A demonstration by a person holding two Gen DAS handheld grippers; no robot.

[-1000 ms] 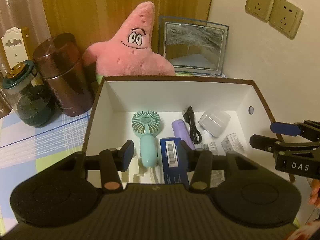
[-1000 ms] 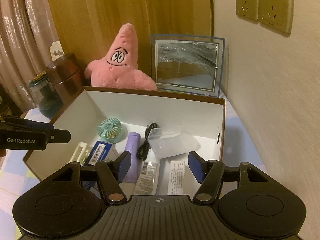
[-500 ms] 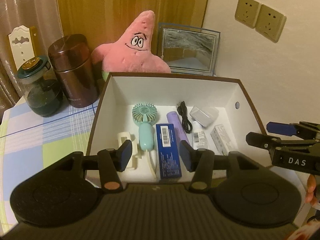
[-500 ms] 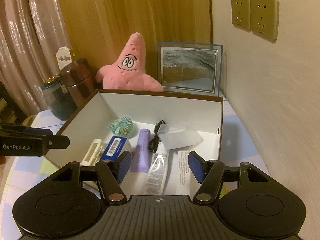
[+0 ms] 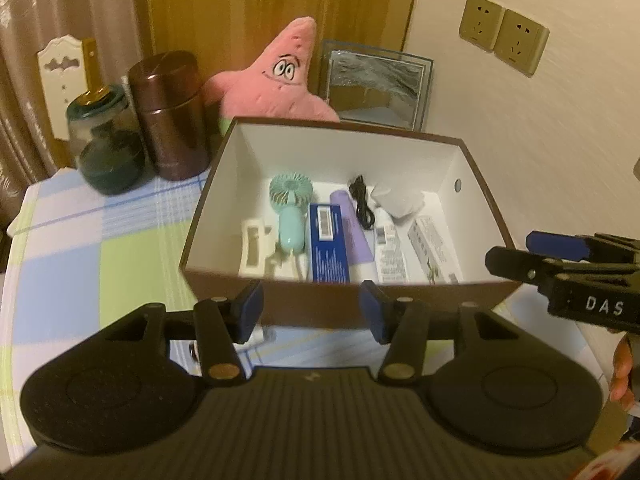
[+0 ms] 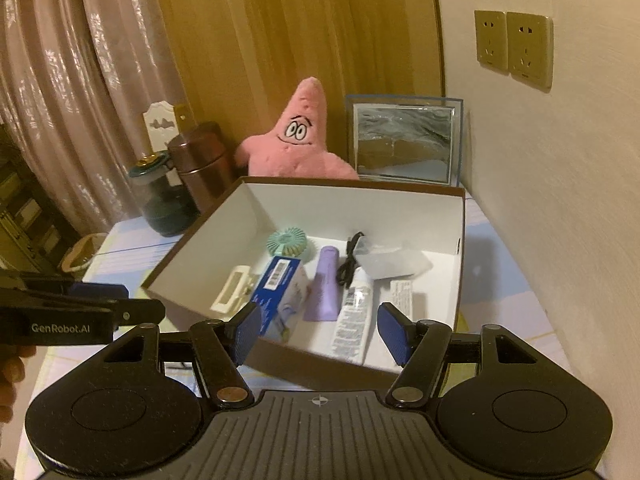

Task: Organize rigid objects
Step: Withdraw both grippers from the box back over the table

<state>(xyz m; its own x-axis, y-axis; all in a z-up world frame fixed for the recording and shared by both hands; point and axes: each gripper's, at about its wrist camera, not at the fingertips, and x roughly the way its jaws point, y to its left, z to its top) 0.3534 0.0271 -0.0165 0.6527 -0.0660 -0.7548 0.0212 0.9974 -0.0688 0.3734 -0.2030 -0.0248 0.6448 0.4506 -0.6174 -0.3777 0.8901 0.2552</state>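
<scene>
A: Box (image 5: 344, 304) sits on the checked bench (image 5: 120, 240), brown outside, white inside, and both tools have backed away from it since a second ago; more of the near wall and the bench in front shows now

B: And the left tool (image 5: 311, 312)?

A: Empty, its jaws have just been opening, with nothing between the blue pads, only the box's near wall behind them. The right tool (image 6: 318, 330) stands open too, holding nothing, hovering over the near rim

B: Where are the things?

A: All laid in rows on the box floor: cream clip (image 5: 254, 246) at the left, mint handheld fan (image 5: 291, 208), blue carton (image 5: 326, 248), lilac tube (image 5: 354, 232), black cable (image 5: 362, 204), white tube (image 6: 354, 320), a clear bag (image 6: 394, 266) in the far right corner and a flat white packet (image 5: 434, 246) beside the right wall

B: So what does the pull-back mean?

A: I'd judge the sorting is done or nearly so, since nothing rigid lies loose that I can make out, bar some paper just under the left tool that is too hidden to name. The plush star (image 5: 280, 84), the brown canister (image 5: 170, 116) and the mirror (image 5: 376, 88) stand behind the box, apart from it
</scene>
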